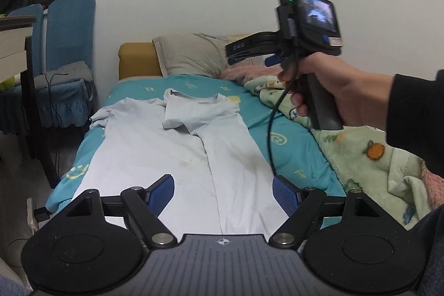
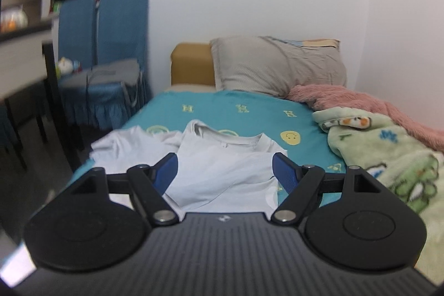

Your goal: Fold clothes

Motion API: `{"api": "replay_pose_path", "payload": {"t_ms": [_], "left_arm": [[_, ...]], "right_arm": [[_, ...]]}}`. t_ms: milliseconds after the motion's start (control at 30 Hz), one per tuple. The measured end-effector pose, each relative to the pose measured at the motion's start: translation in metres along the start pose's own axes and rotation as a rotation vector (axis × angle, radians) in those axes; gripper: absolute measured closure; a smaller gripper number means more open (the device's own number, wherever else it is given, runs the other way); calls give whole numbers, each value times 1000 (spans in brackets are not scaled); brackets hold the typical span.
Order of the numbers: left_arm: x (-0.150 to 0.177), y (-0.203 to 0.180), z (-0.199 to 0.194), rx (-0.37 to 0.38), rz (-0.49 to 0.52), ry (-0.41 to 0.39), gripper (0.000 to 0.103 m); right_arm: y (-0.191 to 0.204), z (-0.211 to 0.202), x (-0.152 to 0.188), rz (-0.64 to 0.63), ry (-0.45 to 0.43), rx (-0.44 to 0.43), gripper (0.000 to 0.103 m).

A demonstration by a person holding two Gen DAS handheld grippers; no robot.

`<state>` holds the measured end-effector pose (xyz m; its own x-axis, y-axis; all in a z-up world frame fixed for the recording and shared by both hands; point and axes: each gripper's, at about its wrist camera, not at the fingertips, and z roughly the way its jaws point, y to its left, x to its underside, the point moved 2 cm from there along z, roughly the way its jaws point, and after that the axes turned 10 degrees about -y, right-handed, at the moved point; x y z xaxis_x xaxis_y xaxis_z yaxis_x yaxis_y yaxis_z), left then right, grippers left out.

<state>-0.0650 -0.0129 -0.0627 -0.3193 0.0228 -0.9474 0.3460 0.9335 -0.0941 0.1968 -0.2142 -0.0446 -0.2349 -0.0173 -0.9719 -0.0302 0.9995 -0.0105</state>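
The left gripper (image 1: 223,193) is nearest in the left wrist view; its two blue pads (image 1: 162,194) stand wide apart and nothing is between them, only the cloth lying below. In the right wrist view the right gripper (image 2: 224,171) shows the same: jaws spread, not pressing on anything.

Under both grippers lies a pale grey T-shirt (image 1: 172,151), spread on the teal bed sheet (image 1: 288,154) with its hem toward the near edge of the bed and its collar toward the head end. One long side is folded over onto the body, so a straight fold line runs down the middle, and one sleeve (image 1: 180,113) is turned inward across the chest. The other sleeve lies flat near the left edge of the bed.

In the left wrist view a hand (image 1: 335,90) in a dark sleeve holds the handle of the right gripper in the air above the right side of the bed; a black cable (image 1: 270,135) hangs from it.

Along the right edge of the bed a green printed blanket (image 2: 388,154) is bunched, with a pink fluffy blanket (image 2: 360,101) behind it. A grey pillow (image 2: 277,65) rests at the head end against a mustard headboard (image 2: 191,63). Beside the bed, on the left, stand chairs with blue covers (image 2: 122,27).
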Motion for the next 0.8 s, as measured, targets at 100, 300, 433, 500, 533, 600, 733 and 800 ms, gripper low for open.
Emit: {"api": "replay_pose_path", "payload": {"t_ms": [100,300,433,500,533,600,733,800], "left_arm": [[2,7,-1,-25,-55,26,23],[-20,59,22,-125,-282,151,25],[-33,104,63,-191,-507,277,27],[-36,128,89,-221,-605,321,29],[-36,139,104,-225,-639,334,29],[-35,162,135,-250,-677,337,32],[-33,213,193,-315,-752,278,32],[-31,243,221,-367,-812,224,40]], "right_arm": [[-11,-30,0,78,-26,23,26],[-20,-83,21,212,0,77,26],[-27,-108,39,324,1,40,27],[-28,-114,46,364,0,20,27],[-27,-115,49,373,0,14,27],[-27,-113,57,378,2,15,26],[-24,-101,72,335,6,24,26],[-26,-90,79,347,29,24,26]]}}
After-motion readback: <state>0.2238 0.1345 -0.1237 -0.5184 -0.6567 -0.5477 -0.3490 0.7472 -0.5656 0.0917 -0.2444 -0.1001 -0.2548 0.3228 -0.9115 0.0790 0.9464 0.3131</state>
